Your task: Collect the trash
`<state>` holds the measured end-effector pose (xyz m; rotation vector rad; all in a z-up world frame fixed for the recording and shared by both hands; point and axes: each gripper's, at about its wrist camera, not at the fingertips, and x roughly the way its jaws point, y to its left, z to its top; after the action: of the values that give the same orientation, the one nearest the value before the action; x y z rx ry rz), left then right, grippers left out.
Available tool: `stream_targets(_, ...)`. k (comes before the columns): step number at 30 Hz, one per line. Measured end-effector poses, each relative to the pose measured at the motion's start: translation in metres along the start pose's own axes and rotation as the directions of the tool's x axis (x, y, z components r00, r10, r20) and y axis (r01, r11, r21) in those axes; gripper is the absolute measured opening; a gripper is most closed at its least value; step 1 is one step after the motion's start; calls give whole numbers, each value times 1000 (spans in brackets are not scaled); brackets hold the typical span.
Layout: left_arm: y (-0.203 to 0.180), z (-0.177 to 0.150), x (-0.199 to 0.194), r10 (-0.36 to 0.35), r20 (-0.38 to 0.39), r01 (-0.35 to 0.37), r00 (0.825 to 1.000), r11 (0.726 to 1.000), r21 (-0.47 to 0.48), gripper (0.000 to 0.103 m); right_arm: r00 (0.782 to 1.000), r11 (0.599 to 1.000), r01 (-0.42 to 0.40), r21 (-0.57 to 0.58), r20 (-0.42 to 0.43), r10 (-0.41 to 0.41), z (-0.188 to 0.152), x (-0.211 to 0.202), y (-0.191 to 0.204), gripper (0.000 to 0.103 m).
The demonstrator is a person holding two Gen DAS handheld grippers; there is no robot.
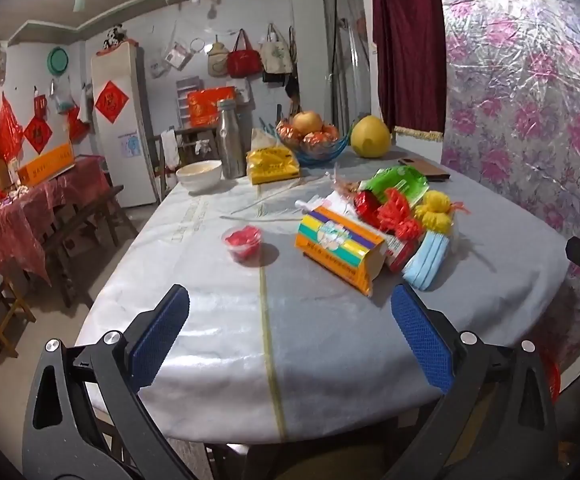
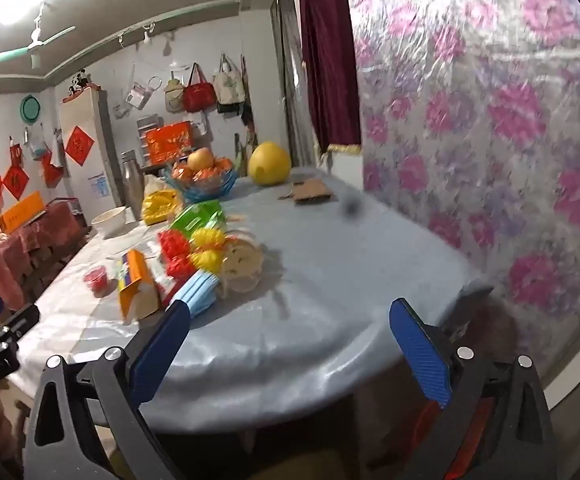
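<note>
A pile of clutter lies mid-table: an orange, yellow and purple tissue box (image 1: 338, 248) (image 2: 136, 284), blue face masks (image 1: 426, 260) (image 2: 200, 290), red and yellow mesh balls (image 1: 398, 212) (image 2: 208, 248), a green packet (image 1: 402, 184) (image 2: 200, 214) and a clear bag of pale slices (image 2: 242, 266). A small red cup (image 1: 244, 242) (image 2: 96, 278) stands left of the box. My left gripper (image 1: 290, 332) hangs open over the near table edge, short of the pile, with nothing between its pads. My right gripper (image 2: 290, 344) is open and empty too, over the table's near right part.
At the back stand a white bowl (image 1: 199, 174), a steel bottle (image 1: 230, 140), a yellow packet (image 1: 272, 164), a fruit bowl (image 1: 314, 136), a pomelo (image 2: 269, 164) and brown cardboard (image 2: 312, 192). A flowered plastic sheet (image 2: 490, 140) walls the right. Something red (image 2: 434, 428) shows below the table edge.
</note>
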<state>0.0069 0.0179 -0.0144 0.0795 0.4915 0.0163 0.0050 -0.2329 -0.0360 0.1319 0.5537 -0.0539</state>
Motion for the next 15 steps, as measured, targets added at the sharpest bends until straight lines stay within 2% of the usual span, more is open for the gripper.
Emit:
stream_targets(8, 28, -8, 7, -21, -36, 17, 999, 994, -106, 97, 1000, 998, 8, -63, -16, -9, -9, 4, 30, 98)
stream_targets(15, 25, -18, -4, -31, -22, 29, 999, 995, -95, 97, 1000, 997, 22, -75, -20, -24, -17, -6, 28, 98)
